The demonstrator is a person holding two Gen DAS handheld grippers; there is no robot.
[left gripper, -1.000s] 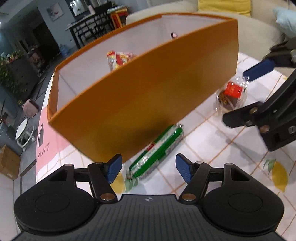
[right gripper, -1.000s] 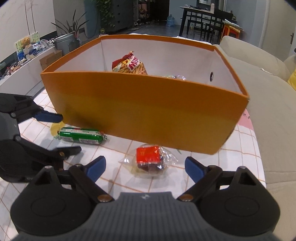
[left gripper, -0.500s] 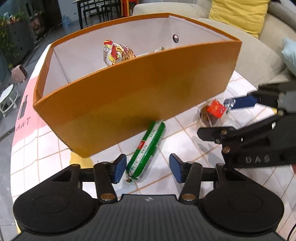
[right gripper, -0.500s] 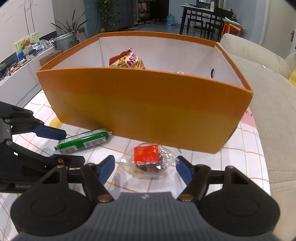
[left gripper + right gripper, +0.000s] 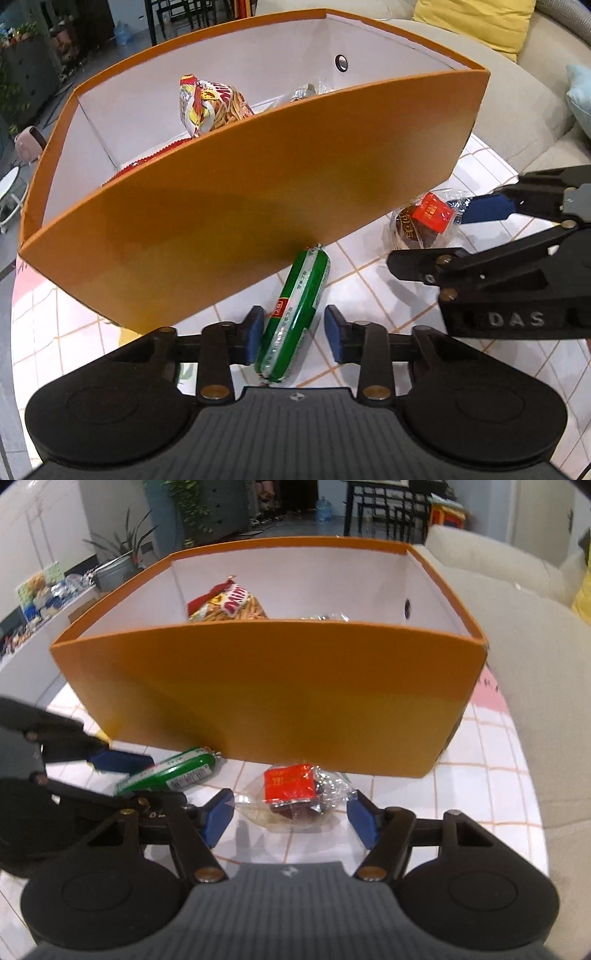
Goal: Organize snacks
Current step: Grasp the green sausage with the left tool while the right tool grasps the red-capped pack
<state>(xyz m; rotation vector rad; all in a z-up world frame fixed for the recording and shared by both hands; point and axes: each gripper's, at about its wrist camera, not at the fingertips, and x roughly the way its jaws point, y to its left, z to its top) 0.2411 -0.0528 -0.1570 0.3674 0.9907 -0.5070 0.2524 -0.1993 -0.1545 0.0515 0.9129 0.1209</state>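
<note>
A green sausage stick [image 5: 295, 314] lies on the tiled table in front of the orange box [image 5: 258, 206]. My left gripper [image 5: 293, 338] is open, its blue pads on either side of the sausage's near end, left pad almost touching. A clear-wrapped snack with a red label [image 5: 291, 790] lies by the box's front wall. My right gripper [image 5: 290, 818] is open around its near part. The box [image 5: 273, 698] holds a red-yellow snack bag [image 5: 229, 607] and a clear packet. The sausage [image 5: 173, 771] and left gripper show at left in the right wrist view.
The table [image 5: 373, 295] has a white tile-patterned cloth with pink and yellow prints. A beige sofa [image 5: 535, 635] with a yellow cushion [image 5: 476, 18] stands close behind the table. The right gripper's arm [image 5: 509, 266] crosses the right side of the left wrist view.
Both grippers have moved forward and down. The left gripper's pads now straddle the sausage and have narrowed. The right gripper's pads have closed in around the wrapped snack.
</note>
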